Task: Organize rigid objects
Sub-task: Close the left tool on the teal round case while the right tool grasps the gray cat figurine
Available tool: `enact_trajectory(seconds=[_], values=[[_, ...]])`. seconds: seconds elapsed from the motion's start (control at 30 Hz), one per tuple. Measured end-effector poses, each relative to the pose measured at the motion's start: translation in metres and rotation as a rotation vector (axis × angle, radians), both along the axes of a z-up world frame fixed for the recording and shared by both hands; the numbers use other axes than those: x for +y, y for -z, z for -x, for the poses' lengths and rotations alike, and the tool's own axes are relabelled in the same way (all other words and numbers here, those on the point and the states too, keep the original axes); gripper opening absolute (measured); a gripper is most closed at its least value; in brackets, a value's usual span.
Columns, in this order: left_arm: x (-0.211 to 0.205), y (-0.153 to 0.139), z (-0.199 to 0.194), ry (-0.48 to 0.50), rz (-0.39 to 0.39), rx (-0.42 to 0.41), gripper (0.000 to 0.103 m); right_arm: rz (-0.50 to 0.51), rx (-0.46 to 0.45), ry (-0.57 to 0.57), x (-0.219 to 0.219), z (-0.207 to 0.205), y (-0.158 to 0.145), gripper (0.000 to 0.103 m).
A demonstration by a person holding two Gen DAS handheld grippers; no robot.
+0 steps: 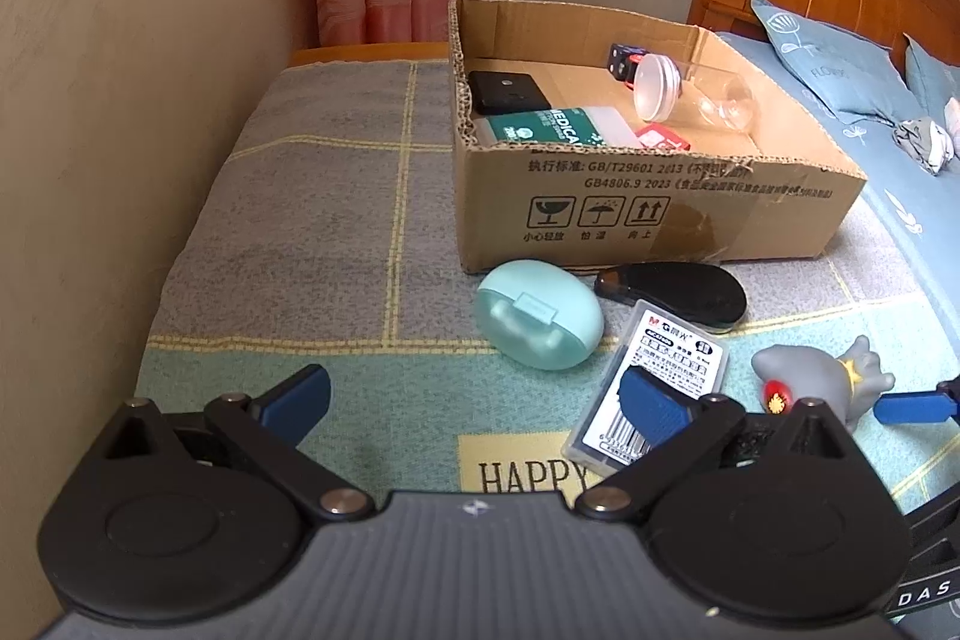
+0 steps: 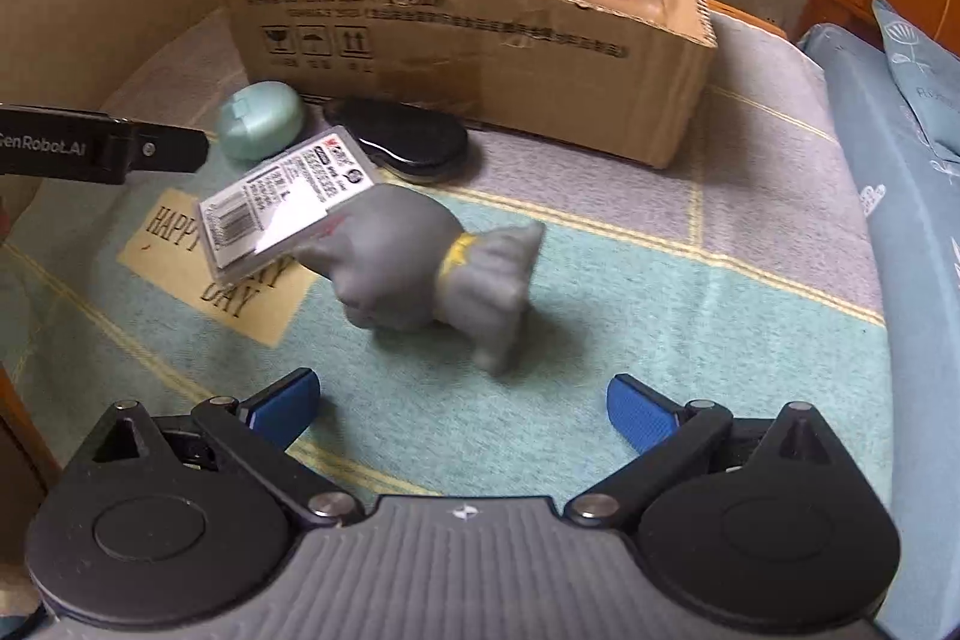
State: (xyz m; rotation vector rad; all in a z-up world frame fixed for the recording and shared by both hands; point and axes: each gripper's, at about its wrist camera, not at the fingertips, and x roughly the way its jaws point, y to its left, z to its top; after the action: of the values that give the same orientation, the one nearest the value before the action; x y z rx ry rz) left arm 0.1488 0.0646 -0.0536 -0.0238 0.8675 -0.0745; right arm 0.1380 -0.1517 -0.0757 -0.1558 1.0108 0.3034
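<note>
Grey toy figure point(image 2: 420, 274) stands mid-blanket point(image 2: 690, 340), ahead of the right gripper point(image 2: 462, 400), fingers spread, empty; left gripper point(image 1: 474, 400) likewise open. Risk: clipping refill case point(image 2: 282, 202) leaning against it.

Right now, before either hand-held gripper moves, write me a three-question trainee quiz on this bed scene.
1. True or false: the grey toy figure already lies inside the cardboard box.
2. Multiple choice: which item leans against the grey toy figure? A) mint oval case B) clear refill case C) black oval object
3. Fill in: the left hand-held gripper and the right hand-held gripper both have their jaws ____.

Key:
1. False; it lies on the blanket in front of the box.
2. B
3. open, holding nothing
</note>
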Motion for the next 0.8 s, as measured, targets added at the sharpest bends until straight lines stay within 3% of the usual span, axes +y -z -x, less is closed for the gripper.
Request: enact_trajectory(seconds=[0.17,0.37,0.63,0.8], values=[[-0.002,-0.001,0.004,0.019,-0.023,0.001,0.102,-0.027,-0.023,0.023,0.017,-0.017,-0.001,0.103],[-0.001,-0.001,0.004,0.026,-0.020,0.006,0.102,-0.029,-0.065,0.155,0.011,-0.033,-0.002,0.103],[-0.008,0.001,-0.009,0.046,-0.007,0.006,0.102,-0.010,-0.051,0.114,-0.010,-0.018,0.002,0.103],[-0.013,0.004,-0.034,0.029,0.013,-0.011,0.102,0.010,-0.091,0.082,-0.009,-0.010,0.006,0.103]])
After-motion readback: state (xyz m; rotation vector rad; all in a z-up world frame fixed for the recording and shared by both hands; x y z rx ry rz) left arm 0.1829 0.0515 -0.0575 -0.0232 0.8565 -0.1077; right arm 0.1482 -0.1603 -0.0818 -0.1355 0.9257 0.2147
